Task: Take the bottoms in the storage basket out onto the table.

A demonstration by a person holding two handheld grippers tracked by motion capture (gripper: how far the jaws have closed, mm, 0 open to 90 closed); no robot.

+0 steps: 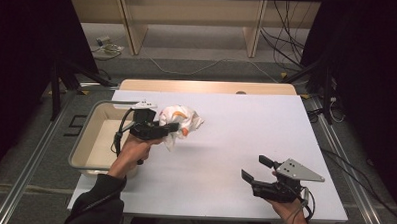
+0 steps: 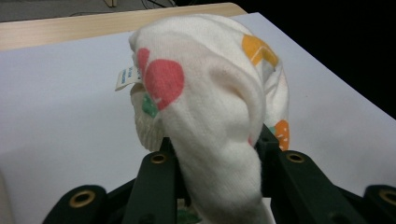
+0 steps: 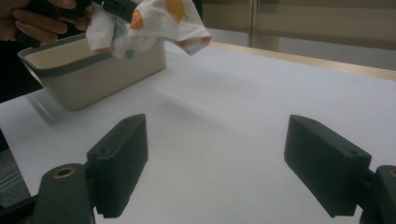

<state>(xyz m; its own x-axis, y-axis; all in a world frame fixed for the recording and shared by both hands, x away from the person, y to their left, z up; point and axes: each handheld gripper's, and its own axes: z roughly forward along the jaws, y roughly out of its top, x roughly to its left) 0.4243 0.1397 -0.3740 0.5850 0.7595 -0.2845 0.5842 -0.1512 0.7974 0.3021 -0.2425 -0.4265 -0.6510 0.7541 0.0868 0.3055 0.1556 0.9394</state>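
Your left gripper (image 1: pixel 172 127) is clamped on the cloth (image 2: pixel 210 98): white knit, bunched, with pink, orange and green patches and a small label. It bulges up between the jaws and hangs off their tips above the table (image 1: pixel 246 133). The bin (image 1: pixel 93 138) sits just beside that gripper. Your right gripper (image 3: pixel 217 163) has its jaws wide apart, bare table between them, cloth well ahead.

Both grippers were black; the left gripper (image 1: pixel 172 127) trailed a dark cable, the right gripper (image 1: pixel 257 168) bore a grey three-cornered plate. Brass-ringed holes marked the fingers (image 3: pixel 119 161). The left sleeve (image 1: pixel 97 201) was dark.
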